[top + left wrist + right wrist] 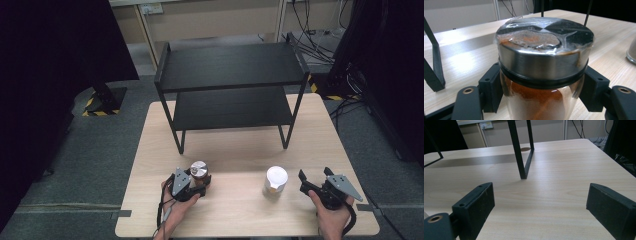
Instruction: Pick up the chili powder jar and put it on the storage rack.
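The left hand-held gripper pinches the steel-lidded glass jar of orange powder on the pale wooden worktop; the right hand-held gripper is spread, holding nothing.

A black two-tier rack stands on the table.

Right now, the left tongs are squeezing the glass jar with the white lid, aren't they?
Not quite. The left tongs are squeezing the glass jar of orange-brown powder with the shiny metal lid, as the left gripper view shows. The white-lidded glass jar stands apart, untouched.
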Tool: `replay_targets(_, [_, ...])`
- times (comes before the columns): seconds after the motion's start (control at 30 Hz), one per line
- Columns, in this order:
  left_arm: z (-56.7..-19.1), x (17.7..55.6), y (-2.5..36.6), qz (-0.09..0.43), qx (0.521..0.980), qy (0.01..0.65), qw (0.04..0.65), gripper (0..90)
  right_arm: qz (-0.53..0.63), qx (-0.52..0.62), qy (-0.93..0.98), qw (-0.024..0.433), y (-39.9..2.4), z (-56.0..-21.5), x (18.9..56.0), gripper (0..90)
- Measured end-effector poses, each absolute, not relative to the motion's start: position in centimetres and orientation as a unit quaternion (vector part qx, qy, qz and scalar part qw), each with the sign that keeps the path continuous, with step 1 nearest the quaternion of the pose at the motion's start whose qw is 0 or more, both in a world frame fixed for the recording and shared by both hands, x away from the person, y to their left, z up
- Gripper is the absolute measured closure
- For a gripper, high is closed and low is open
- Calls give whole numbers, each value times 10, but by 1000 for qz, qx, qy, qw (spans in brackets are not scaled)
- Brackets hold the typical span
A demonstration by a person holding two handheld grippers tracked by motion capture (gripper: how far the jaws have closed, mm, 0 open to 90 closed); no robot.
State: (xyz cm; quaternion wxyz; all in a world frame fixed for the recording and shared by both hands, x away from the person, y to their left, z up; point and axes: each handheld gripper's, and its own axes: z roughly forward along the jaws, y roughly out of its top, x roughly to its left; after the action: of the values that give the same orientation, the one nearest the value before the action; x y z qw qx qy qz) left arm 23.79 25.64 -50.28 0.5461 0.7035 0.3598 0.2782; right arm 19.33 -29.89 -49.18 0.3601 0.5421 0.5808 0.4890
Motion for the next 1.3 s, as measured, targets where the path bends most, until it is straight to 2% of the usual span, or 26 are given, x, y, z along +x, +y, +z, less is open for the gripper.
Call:
replay_targets(0.77, [-475,211,250,363,636,355,581,304,484,543,583,361,-297,-490,194,81])
replay_targets(1.3, [-444,215,239,410,605,356,583,304,483,545,585,358,-297,-489,195,79])
